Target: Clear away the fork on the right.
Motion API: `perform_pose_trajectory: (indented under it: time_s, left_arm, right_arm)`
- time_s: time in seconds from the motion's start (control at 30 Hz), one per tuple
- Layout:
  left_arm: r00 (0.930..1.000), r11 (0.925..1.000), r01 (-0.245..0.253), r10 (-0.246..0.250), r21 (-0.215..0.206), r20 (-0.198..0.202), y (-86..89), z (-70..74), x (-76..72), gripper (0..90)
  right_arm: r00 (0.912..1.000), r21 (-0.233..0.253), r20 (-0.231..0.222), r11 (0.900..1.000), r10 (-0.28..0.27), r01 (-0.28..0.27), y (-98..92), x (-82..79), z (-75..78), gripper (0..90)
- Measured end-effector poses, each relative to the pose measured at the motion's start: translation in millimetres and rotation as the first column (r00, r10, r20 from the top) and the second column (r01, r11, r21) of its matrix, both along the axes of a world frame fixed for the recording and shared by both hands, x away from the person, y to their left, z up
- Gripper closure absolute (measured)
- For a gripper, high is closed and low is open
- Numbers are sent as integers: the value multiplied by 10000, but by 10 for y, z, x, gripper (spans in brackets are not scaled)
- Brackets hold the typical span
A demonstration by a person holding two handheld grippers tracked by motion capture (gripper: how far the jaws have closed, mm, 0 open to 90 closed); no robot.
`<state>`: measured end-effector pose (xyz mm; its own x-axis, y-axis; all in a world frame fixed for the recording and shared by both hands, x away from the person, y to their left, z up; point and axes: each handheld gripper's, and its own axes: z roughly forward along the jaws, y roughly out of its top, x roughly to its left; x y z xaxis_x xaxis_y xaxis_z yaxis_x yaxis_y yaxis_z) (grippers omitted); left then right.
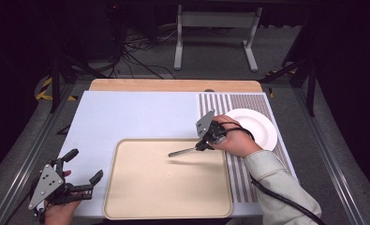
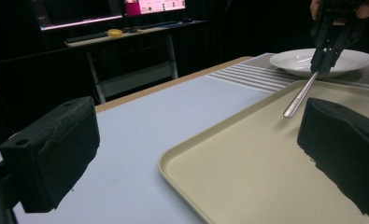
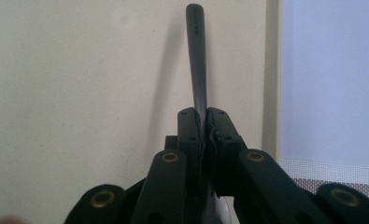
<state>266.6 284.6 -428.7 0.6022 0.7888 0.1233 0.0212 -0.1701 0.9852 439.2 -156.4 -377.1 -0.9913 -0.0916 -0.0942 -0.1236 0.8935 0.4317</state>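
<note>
My right gripper (image 1: 206, 142) clamps a metal utensil handle (image 1: 181, 151) above the tray (image 1: 126, 206), near its right edge; my left gripper (image 1: 82, 174), jaws wide, waits at the table's front-left corner.

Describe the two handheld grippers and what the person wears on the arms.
Both the left gripper and the right gripper are black, each topped by a grey three-cornered plate with dark holes. The right gripper's linkage shows brass-coloured rivets, and a black cable trails from it over a light beige sleeve. The left gripper's pads are blocky and matte black.
</note>
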Motion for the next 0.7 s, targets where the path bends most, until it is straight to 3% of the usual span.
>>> perform_pose_trajectory:
  time_s: [0.7]
  left_arm:
    - [10000,10000,-7,7,-15,16,0,-5,3,2]
  right_arm:
    - [9994,-403,-280,9990,185,-196,44,64,-244,853]
